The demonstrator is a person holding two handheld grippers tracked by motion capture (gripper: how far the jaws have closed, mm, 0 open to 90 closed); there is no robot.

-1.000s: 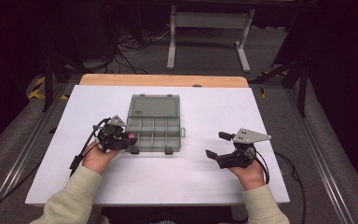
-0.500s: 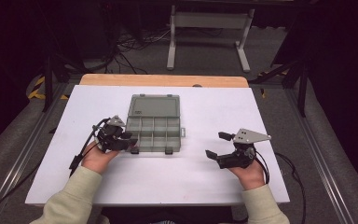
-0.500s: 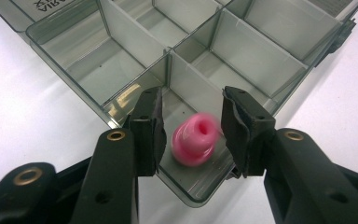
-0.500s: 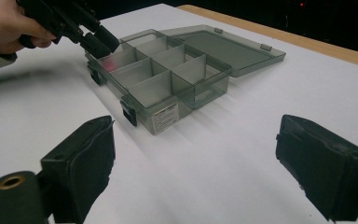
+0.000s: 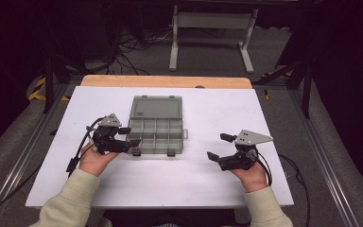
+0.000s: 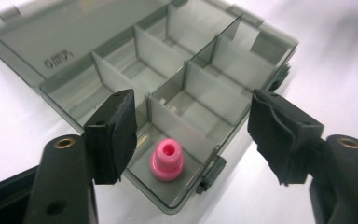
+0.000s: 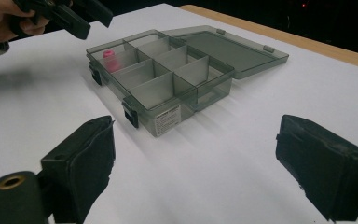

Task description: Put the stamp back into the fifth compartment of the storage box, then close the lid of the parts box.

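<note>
Worktop (image 5: pixel 208 184): one white surface, with a wooden strip along its far edge; it carries one organiser box and both grippers hover over it.
Organiser box (image 5: pixel 157 135): one, of smoky clear plastic, lying open near the middle of the worktop, a little left of centre.
Lid (image 5: pixel 156 107): one, folded back flat on the far side of the box, with two hinge tabs along its far edge.
Compartments: eight, in two rows of four; seven are bare and one holds the pink part.
Latches: two dark ones on the near wall of the box.
Left gripper (image 5: pixel 130 135): one, held at the near left corner of the box, its jaws wide apart and holding nothing, standing just above the corner compartment.
Right gripper (image 5: pixel 219 146): one, well apart from the box on the right of the worktop, jaws wide and holding nothing.
Pink part (image 6: pixel 167 160): one small stepped plastic piece with a hole in its top, standing upright in the near left corner compartment, between the left jaws in the left gripper view but touching neither.
</note>
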